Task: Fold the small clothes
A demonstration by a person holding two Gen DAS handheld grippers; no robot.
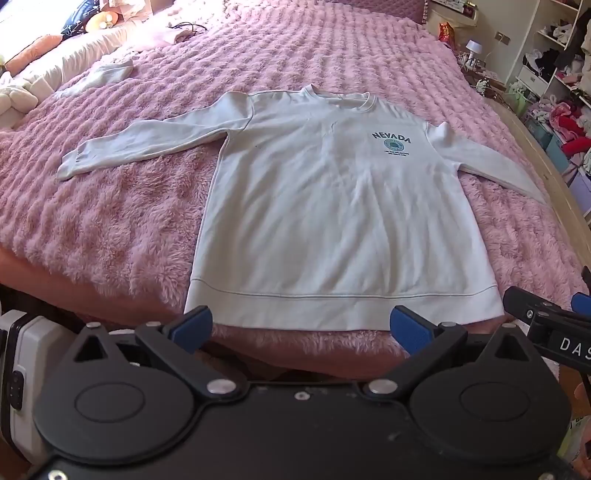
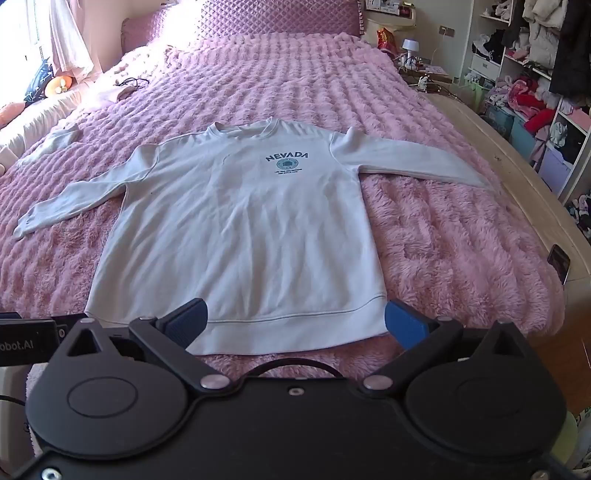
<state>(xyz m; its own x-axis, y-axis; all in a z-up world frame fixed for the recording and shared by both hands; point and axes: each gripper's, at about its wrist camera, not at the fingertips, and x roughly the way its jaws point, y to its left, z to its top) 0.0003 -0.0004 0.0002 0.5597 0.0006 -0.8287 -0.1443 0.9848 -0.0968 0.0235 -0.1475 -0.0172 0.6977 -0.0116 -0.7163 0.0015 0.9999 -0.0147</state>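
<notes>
Two grippers are hanging over the near edge of the bed, both tilted downward, and you are holding each with its blue-padded jaws spread wide and nothing between them. Your left gripper (image 1: 301,326) is hovering just short of the hem of the white sweatshirt (image 1: 332,206), near the hem's left half; your right gripper (image 2: 295,321) is hovering at the hem's right half (image 2: 295,325), its pads apart from the cloth as far as the views show. The sweatshirt is lying flat and face up on the pink fluffy blanket (image 1: 110,229), collar away from you, "NEVADA" print showing, both sleeves spread outward. The right sleeve (image 2: 417,158) is reaching almost to the wooden bed edge (image 2: 517,173), leaving little blanket beyond it; the left sleeve (image 1: 147,144) is lying with broad open blanket all around. Beyond the collar, a long stretch of blanket is running bare to the quilted headboard (image 2: 277,14). A small pale garment (image 1: 107,74) is lying far left, well apart. Open shelves (image 2: 535,74) at the right are holding heaped clothes, too jumbled to tell apart.
</notes>
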